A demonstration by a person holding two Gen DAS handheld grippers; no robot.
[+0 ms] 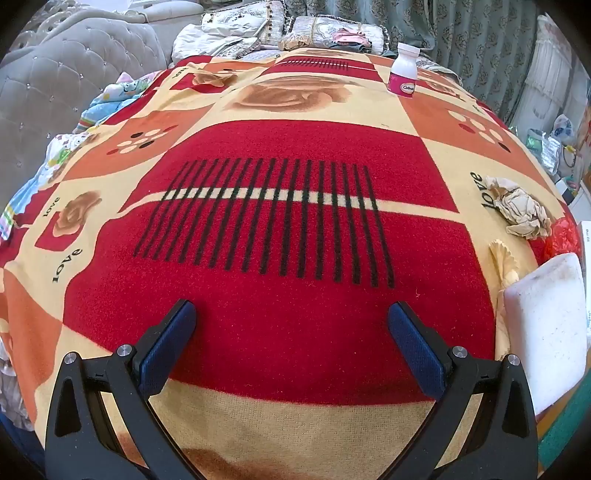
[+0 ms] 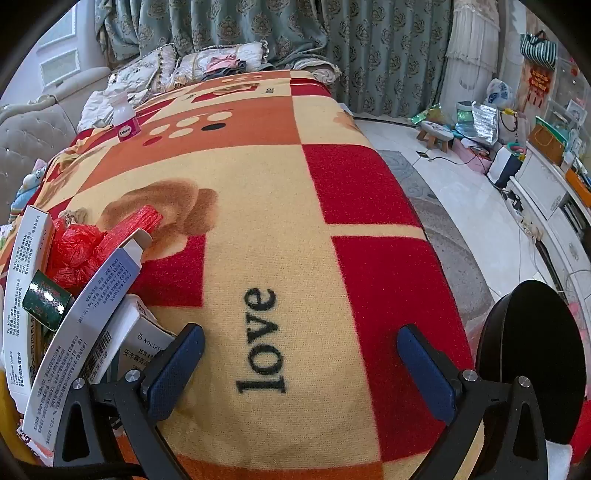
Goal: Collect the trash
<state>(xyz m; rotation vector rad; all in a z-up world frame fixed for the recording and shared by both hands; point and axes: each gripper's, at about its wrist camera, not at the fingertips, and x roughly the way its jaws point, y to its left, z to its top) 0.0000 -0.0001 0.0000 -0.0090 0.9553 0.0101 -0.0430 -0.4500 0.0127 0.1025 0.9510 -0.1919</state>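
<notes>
A patterned red, orange and cream blanket (image 1: 295,332) covers the surface. My left gripper (image 1: 291,314) is open and empty above the red patch. A crumpled paper wad (image 1: 521,210) lies at the right, with red plastic (image 1: 561,236) and a white foam piece (image 1: 546,332) below it. A white and pink pill bottle (image 1: 403,72) stands at the far end; it also shows in the right wrist view (image 2: 125,118). My right gripper (image 2: 301,339) is open and empty over the word "love". Medicine boxes (image 2: 107,291), red plastic (image 2: 77,247) and a green tin (image 2: 46,299) lie piled at its left.
A grey tufted sofa (image 1: 74,74) and cushions (image 1: 236,29) lie beyond the blanket. Green curtains (image 2: 332,55) hang behind. To the right is tiled floor (image 2: 461,206) with a small stool (image 2: 437,134), bags and a white cabinet (image 2: 546,192). A black round object (image 2: 528,358) sits at the right.
</notes>
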